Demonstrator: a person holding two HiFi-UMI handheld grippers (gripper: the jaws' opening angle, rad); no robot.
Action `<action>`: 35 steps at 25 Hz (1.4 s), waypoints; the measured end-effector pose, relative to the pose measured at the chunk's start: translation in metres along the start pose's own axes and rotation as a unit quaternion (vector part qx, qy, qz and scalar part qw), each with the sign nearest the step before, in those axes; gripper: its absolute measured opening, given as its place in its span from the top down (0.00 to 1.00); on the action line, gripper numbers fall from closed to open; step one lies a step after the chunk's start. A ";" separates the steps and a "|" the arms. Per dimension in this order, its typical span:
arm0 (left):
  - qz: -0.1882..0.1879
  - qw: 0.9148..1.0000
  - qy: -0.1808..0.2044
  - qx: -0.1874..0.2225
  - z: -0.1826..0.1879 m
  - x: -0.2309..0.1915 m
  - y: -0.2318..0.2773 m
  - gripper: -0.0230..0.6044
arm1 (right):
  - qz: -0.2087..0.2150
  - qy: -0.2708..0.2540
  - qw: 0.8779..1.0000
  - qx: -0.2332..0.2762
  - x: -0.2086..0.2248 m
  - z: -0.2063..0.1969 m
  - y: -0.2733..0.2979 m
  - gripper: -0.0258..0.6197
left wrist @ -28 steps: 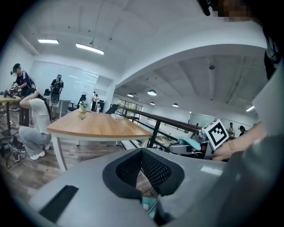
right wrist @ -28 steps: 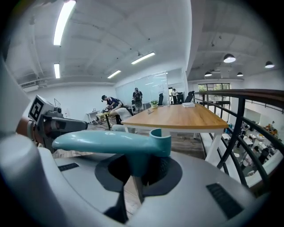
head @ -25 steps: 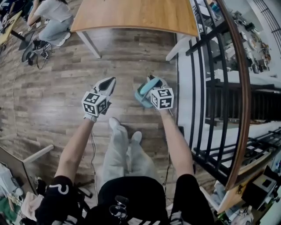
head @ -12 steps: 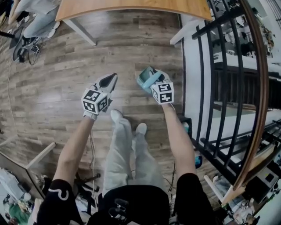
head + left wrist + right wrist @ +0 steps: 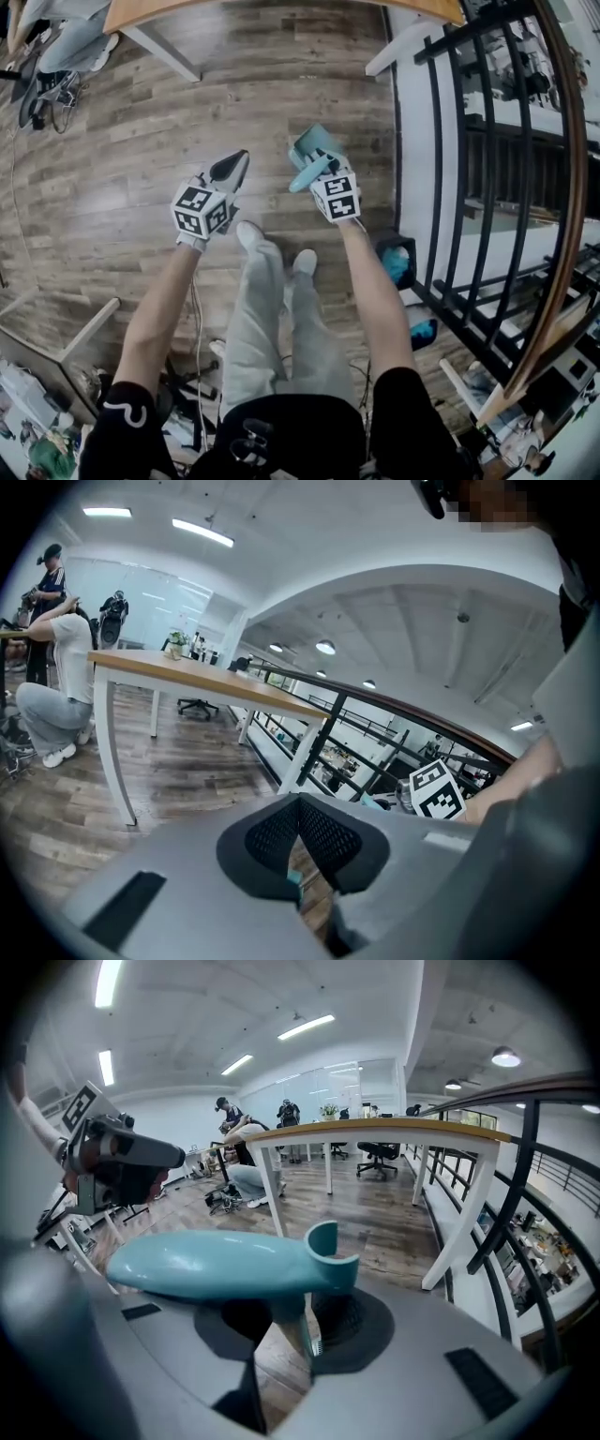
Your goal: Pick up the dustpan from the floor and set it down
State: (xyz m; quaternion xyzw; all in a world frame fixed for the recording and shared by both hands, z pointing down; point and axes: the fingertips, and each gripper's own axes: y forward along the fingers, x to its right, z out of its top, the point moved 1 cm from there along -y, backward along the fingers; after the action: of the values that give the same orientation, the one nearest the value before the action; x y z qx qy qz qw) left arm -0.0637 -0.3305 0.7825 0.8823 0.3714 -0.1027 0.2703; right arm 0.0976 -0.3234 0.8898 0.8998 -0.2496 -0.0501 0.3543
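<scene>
Both arms stretched forward and down, left arm (image 5: 159,314) and right arm (image 5: 375,300) roughly parallel. Left gripper (image 5: 236,164): jaws together, empty. Right gripper (image 5: 314,167): jaws just been opening, dustpan handle (image 5: 216,1265) between them, pads look loose on it.

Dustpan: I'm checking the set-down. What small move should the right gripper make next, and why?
Probably open the right gripper wider, then back off. Its jaws have just been opening; a rib of the dustpan stands between them with a gap beside it, low by the floor.
</scene>
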 end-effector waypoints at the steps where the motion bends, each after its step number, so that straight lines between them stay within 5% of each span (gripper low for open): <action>1: -0.001 1.000 -0.001 -0.001 -0.003 0.002 0.000 0.97 | 0.007 -0.002 1.000 -0.005 -0.005 -0.005 0.000 0.81; 11: 0.003 1.000 -0.001 -0.003 -0.006 0.024 -0.007 0.97 | 0.025 0.005 0.999 -0.046 -0.010 -0.030 -0.016 0.71; 19: 0.017 1.000 0.008 0.010 0.007 0.051 -0.028 0.97 | 0.025 -0.004 0.999 -0.024 -0.010 -0.021 -0.065 0.70; 27: 0.037 0.999 0.002 0.024 0.037 0.096 -0.066 0.97 | 0.011 0.003 0.999 0.046 0.002 0.037 -0.149 0.76; 35: 0.046 0.997 0.007 0.066 0.107 0.148 -0.113 0.97 | -0.007 -0.001 0.992 0.127 -0.002 0.119 -0.254 0.95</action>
State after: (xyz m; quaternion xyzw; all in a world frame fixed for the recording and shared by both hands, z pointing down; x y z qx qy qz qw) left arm -0.0381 -0.2357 0.5914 0.9150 0.3247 -0.1084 0.2138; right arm 0.1696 -0.2368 0.6333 0.9393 -0.2477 -0.0210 0.2365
